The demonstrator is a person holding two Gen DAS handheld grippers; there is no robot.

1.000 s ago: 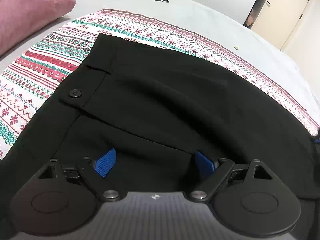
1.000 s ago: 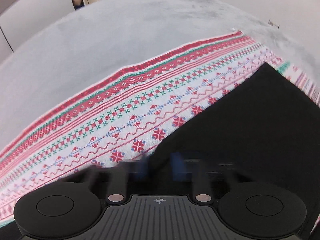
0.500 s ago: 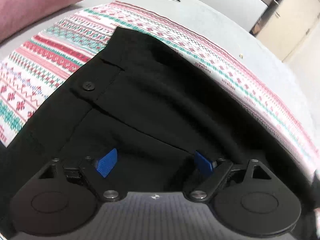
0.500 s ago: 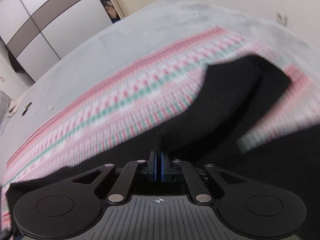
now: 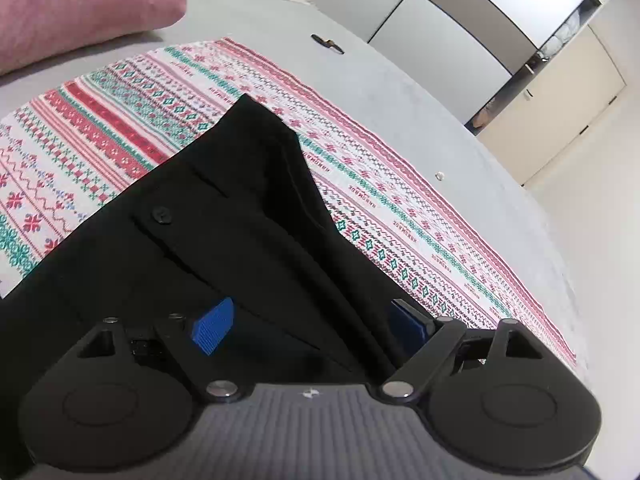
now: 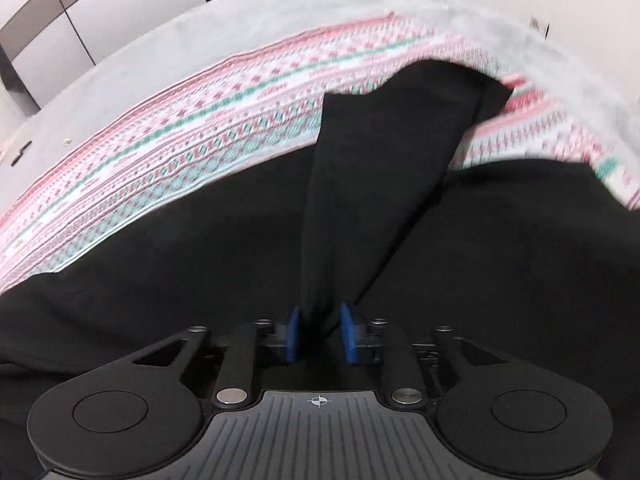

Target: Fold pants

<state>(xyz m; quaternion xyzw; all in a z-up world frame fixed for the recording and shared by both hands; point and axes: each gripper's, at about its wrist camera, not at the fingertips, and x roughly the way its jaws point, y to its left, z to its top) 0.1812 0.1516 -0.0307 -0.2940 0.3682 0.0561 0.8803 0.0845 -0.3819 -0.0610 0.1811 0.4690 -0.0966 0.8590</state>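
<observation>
A wide grey bed cover [image 5: 420, 92] with a soft, felt-like nap is filling the room between pale wardrobe doors [image 5: 452, 20] and cream walls. One patterned cloth [image 5: 120, 128], woven in red, green and white bands of diamonds and snowflakes, is lying flat across it as a long strip. One pair of black pants [image 5: 240, 224] in smooth, matte fabric is resting on that cloth, its waistband end pointing away from the left wrist camera toward a sharp corner. A pink cushion [image 5: 80, 4] with a plush surface is sitting at the far left, off the cloth.

In the right wrist view the pants [image 6: 200, 248] are spreading dark across the lower frame, and one narrow fold of leg is rising taut from the fabric up between the fingers. The right gripper [image 6: 319, 330] is pinching that fold, its two ribbed blue pads [image 6: 292, 332] standing narrowly apart with the cloth between them; the far end of the strip is blurred, so it may be hanging clear of the cloth there.

The left gripper [image 5: 308, 320] is hovering low over the waist area with its jaws spread wide, two blue pads [image 5: 212, 326] well apart and nothing between them but the pants lying beneath. One round black button [image 5: 161, 215] is showing beside a stitched pocket seam. One small dark clip-like object [image 5: 327, 43] is lying far off on the grey cover.
</observation>
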